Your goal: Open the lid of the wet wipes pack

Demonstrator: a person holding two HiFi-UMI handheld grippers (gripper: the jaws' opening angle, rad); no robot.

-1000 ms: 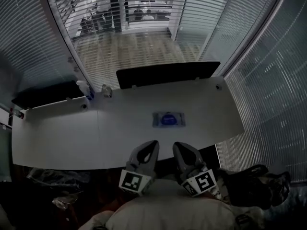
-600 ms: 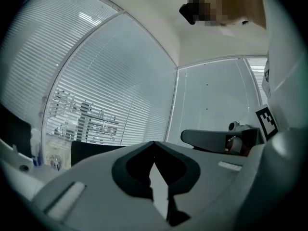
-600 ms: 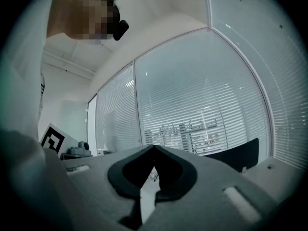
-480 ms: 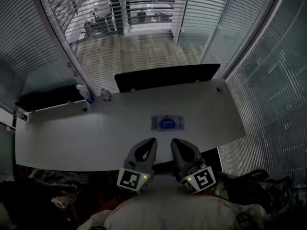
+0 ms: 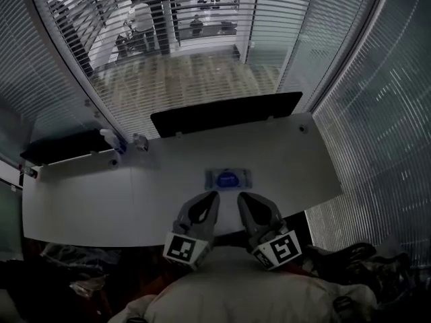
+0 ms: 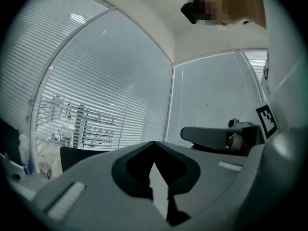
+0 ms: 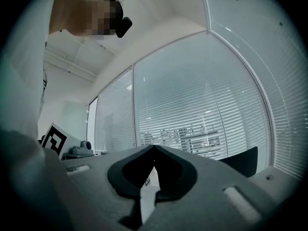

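The wet wipes pack [image 5: 228,178] lies flat on the white table [image 5: 87,194], pale with a blue oval lid on top, which is down. My left gripper [image 5: 207,197] and right gripper [image 5: 244,198] are held side by side over the table's near edge, just short of the pack and pointing toward it. In the left gripper view the left gripper [image 6: 154,143] has its jaws together with nothing between them. The right gripper [image 7: 154,147] looks the same in its own view. Neither gripper view shows the pack clearly.
A black panel [image 5: 225,113] stands along the table's far edge, with a second one [image 5: 67,147] at the far left. A spray bottle [image 5: 111,138] and a small jar [image 5: 139,141] stand at the back left. Blind-covered glass walls surround the table. A dark bag [image 5: 350,261] lies at the lower right.
Both grippers have moved forward together toward the pack, and the gap to it has shrunk. Their jaws have stayed together. The pack has not moved on the table.
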